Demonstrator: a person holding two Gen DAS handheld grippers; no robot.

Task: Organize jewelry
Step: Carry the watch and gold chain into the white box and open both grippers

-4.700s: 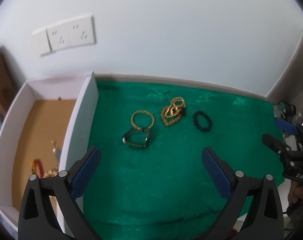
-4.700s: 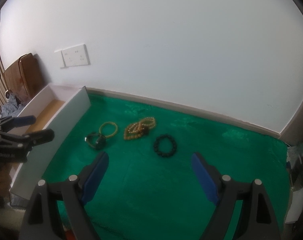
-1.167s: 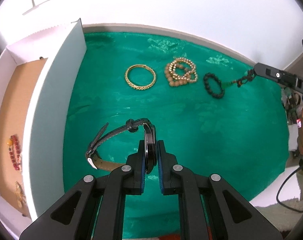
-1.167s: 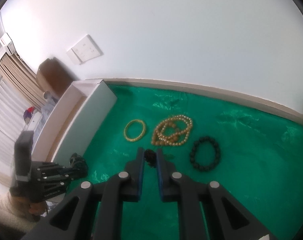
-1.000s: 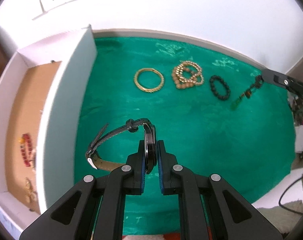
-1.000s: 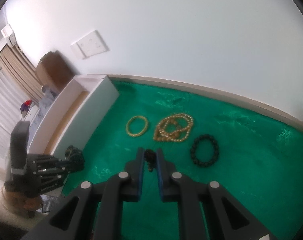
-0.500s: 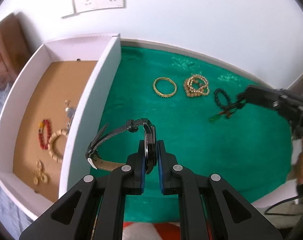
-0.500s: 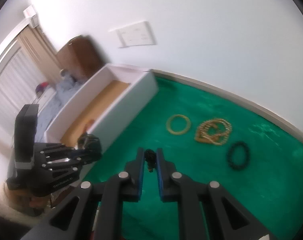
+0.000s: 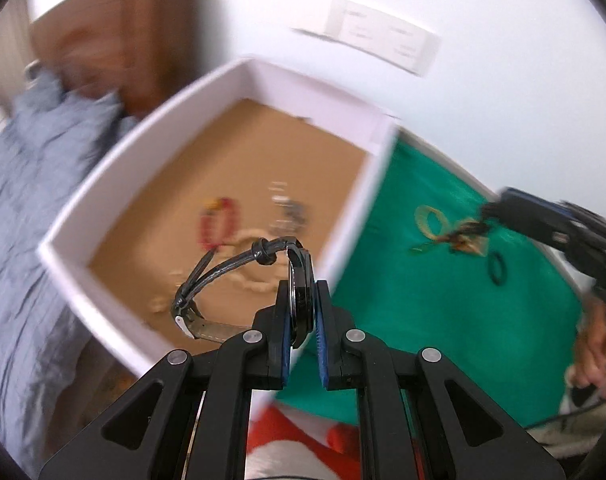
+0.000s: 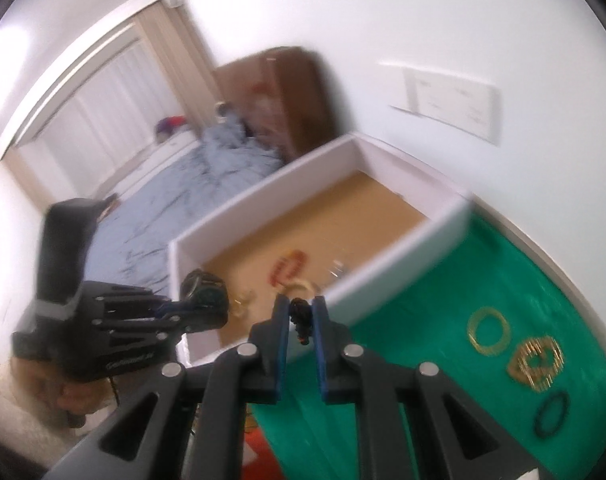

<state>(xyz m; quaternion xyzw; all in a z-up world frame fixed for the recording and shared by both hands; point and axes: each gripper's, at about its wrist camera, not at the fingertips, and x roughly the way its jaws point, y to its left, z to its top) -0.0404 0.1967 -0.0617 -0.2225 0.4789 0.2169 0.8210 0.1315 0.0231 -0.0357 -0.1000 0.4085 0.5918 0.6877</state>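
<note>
**Both hand-held grippers loaded, above the white box**

The left hand-held gripper (image 9: 303, 322) points steeply down, jaws clamped on the case of a wristwatch (image 9: 301, 300); its dark strap loops out to the left over the white box (image 9: 83, 276). The right hand-held gripper (image 10: 301, 322) tilts down less steeply, jaws closed on a dark beaded pendant (image 10: 301, 320) that hangs at the box's near wall. Blurred pieces lie on the box's brown floor, including a red bracelet (image 9: 219, 222). On the green cloth (image 9: 443, 300), near its far edge, lie a gold bangle (image 10: 487, 331), tan beads (image 10: 537, 362) and a black bracelet (image 10: 551, 414).
</note>
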